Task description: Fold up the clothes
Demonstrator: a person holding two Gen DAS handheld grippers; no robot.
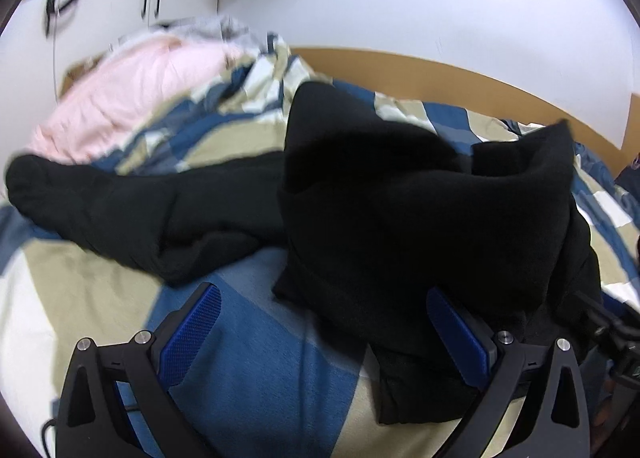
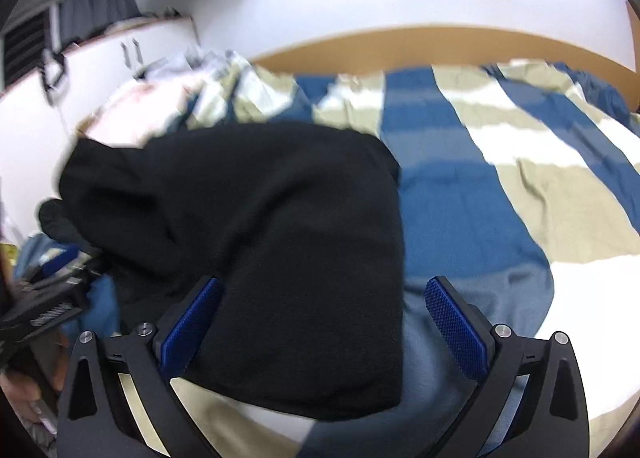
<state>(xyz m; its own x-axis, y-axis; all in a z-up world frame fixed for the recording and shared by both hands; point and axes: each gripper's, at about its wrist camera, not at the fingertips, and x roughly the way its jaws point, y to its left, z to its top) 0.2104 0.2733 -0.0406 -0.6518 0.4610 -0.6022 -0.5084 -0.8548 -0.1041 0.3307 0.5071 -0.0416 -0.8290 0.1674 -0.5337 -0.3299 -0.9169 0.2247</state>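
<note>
A black garment lies bunched on a bed with a blue, beige and white checked cover. One long black part stretches to the left. My left gripper is open, its blue pads wide apart, and the garment's near edge hangs over its right finger. In the right wrist view the same garment shows as a folded slab. My right gripper is open above its near edge, with the cloth lying between the fingers. The other gripper shows at the left edge there.
A pink quilt is heaped at the bed's far left. A wooden headboard runs along the white wall. White cupboards stand at the back left. The checked cover spreads bare to the right of the garment.
</note>
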